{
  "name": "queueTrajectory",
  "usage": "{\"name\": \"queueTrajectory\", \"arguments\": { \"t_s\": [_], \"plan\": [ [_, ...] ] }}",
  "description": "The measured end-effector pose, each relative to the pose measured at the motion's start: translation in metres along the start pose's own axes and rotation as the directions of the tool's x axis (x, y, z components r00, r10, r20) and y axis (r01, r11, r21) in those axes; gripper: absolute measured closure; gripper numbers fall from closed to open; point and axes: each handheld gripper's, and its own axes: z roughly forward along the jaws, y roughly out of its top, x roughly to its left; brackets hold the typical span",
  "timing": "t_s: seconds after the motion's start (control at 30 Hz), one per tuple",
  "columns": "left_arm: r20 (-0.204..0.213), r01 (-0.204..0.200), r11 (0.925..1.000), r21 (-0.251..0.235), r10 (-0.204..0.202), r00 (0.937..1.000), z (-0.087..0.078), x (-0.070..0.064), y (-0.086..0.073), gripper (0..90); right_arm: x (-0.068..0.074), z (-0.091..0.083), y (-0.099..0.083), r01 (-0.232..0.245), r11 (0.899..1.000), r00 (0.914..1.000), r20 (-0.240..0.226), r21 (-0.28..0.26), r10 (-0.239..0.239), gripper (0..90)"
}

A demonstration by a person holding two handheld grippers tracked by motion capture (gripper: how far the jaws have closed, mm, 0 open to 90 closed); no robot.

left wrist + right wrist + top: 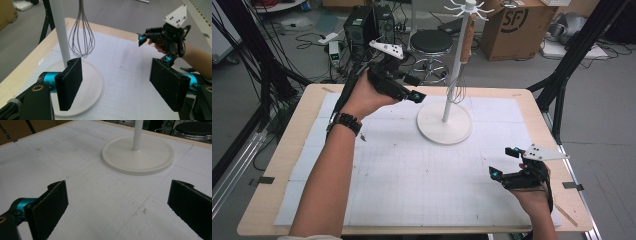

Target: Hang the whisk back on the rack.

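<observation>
A: In the high view, how far along does it look?

B: Judging by it, the wire whisk (456, 89) already hangs on the white stand (445, 123); the left hand-held gripper (408, 92) sits beside it, holding nothing. The right hand-held gripper (507, 162) rests near the counter (277, 165) edge, well apart.

A: The left gripper view?

B: Jaws wide apart, empty. The whisk (82, 37) is thin steel loops beside the smooth round pole.

A: The right gripper view?

B: Wide open too, over gridded white paper; the stand's base (138, 157) is a flat matte disc.
</observation>
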Motion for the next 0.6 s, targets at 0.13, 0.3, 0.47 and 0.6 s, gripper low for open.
{"name": "queueTrajectory", "arguments": {
  "t_s": [0.13,0.3,0.47,0.6],
  "plan": [
    [-0.004,-0.007,1.0000,0.006,0.007,1.0000,-0.007,-0.006,-0.007,24.5,0.001,0.001,0.001,0.003,1.000,1.0000,0.000,0.004,-0.003,1.8],
    [-0.005,-0.011,0.9999,-0.006,0.011,0.9999,-0.017,-0.014,-0.018,23.2,0.000,0.003,0.001,0.009,1.000,1.0000,0.001,0.007,-0.009,1.8],
    [0.001,-0.032,0.9990,-0.030,0.032,0.9995,-0.020,-0.029,-0.025,20.7,0.001,0.006,0.001,0.010,1.000,0.9999,0.001,0.017,-0.010,1.7],
    [-0.011,-0.043,0.9989,-0.018,0.043,0.9990,-0.023,-0.037,-0.029,20.0,0.002,0.008,0.002,0.013,1.000,0.9999,0.000,0.023,-0.013,1.8]
  ]
}}
